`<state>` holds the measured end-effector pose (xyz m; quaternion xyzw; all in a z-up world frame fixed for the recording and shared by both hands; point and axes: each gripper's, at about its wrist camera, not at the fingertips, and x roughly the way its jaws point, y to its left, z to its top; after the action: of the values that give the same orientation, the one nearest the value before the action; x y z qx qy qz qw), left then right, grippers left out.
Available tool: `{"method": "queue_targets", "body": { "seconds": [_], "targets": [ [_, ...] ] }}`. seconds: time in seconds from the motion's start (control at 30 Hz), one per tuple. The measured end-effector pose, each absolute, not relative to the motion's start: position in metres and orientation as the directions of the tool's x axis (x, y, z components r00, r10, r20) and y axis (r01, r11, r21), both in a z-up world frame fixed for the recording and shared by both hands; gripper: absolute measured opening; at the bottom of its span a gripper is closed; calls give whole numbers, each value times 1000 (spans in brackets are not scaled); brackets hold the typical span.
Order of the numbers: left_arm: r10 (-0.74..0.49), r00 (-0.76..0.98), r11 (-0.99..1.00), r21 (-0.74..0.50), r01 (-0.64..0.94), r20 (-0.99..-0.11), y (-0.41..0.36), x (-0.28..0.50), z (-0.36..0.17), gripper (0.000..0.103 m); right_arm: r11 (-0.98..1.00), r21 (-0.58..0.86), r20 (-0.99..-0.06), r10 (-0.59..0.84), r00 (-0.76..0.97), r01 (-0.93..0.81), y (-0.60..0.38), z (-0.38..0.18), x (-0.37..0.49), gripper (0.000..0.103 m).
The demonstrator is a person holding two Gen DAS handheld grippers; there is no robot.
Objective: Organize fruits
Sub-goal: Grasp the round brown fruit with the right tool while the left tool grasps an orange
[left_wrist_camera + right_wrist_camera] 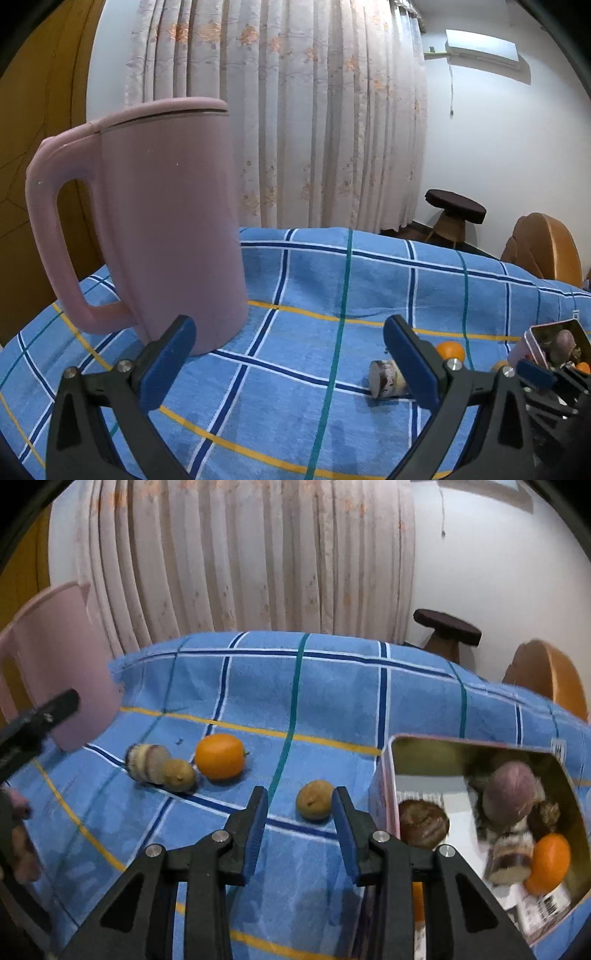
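Left to right: rigid pink plastic kettle (147, 221) near left edge of checked-cloth table (332, 686); left gripper (288, 354) wide open, empty. Smooth orange (219, 756), then matte brown fruit (314, 799) between narrowed, non-touching fingers (255, 830) of right gripper (299, 830), beside metal tin (384, 775). Risk: round fruit rolling away under off-centre pinch.

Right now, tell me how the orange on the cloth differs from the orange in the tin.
The orange on the cloth lies in the open beside a small brown fruit; the orange in the tin sits crowded against a cake roll. The first shows whole, the second partly hidden. Both are bright orange.
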<state>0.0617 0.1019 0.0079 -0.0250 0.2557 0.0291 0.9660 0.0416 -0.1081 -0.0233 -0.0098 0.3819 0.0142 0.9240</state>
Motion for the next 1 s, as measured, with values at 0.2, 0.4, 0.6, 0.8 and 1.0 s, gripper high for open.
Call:
{"method": "queue_targets", "body": {
  "seconds": [0.2, 0.4, 0.6, 0.8, 1.0],
  "targets": [
    [36, 864, 996, -52, -72, -502, 106, 62, 10, 103, 985, -166, -760, -98, 642, -45, -93, -29, 68, 38],
    [39, 864, 995, -58, -79, -501, 110, 62, 12, 103, 953, -272, -821, -156, 549, -136, -86, -33, 84, 38],
    [30, 863, 996, -58, -69, -504, 110, 62, 11, 103, 954, -260, -822, -139, 552, -148, -94, -27, 74, 28],
    [-13, 874, 999, -43, -9, -487, 100, 62, 8, 103, 987, 66, -660, 153, 736, -146, -120, 9, 24, 28],
    [-148, 876, 986, 3, 168, -460, 70, 60, 4, 103, 994, 66, -522, 110, 846, -88, -132, 20, -29, 28]
  ]
}}
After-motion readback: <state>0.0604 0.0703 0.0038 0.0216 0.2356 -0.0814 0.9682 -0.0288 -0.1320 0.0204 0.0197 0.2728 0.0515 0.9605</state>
